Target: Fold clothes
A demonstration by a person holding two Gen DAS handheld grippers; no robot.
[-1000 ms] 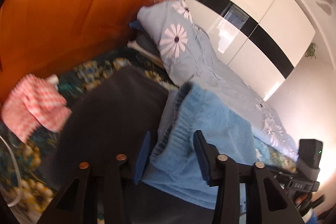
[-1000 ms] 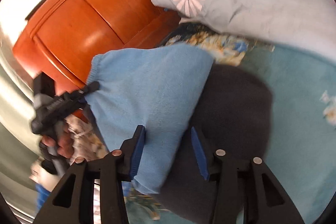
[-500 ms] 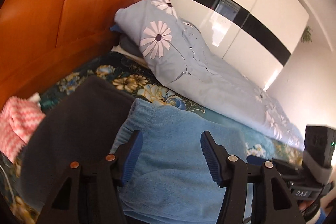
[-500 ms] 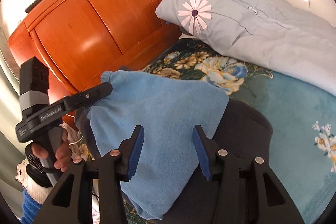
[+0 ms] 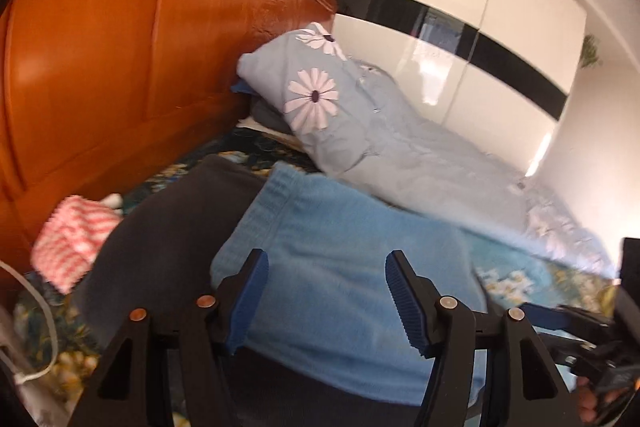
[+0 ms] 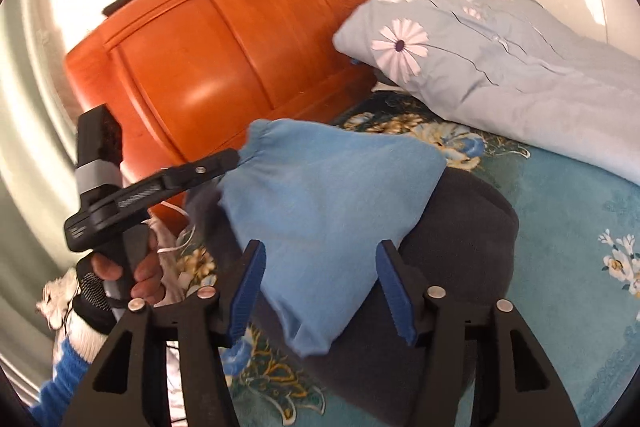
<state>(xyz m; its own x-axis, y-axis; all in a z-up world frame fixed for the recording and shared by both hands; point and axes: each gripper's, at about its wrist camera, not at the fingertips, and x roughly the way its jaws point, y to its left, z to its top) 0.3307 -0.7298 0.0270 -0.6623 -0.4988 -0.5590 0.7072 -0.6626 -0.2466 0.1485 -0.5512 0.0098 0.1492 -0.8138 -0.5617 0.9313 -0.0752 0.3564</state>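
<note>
Lying folded on dark garment (image 5: 168, 239), blue sweater (image 5: 340, 279)

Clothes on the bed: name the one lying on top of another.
The light blue garment: it lies atop the dark grey garment. The pink-striped cloth lies off to the side by the headboard, with nothing stacked on it.
</note>
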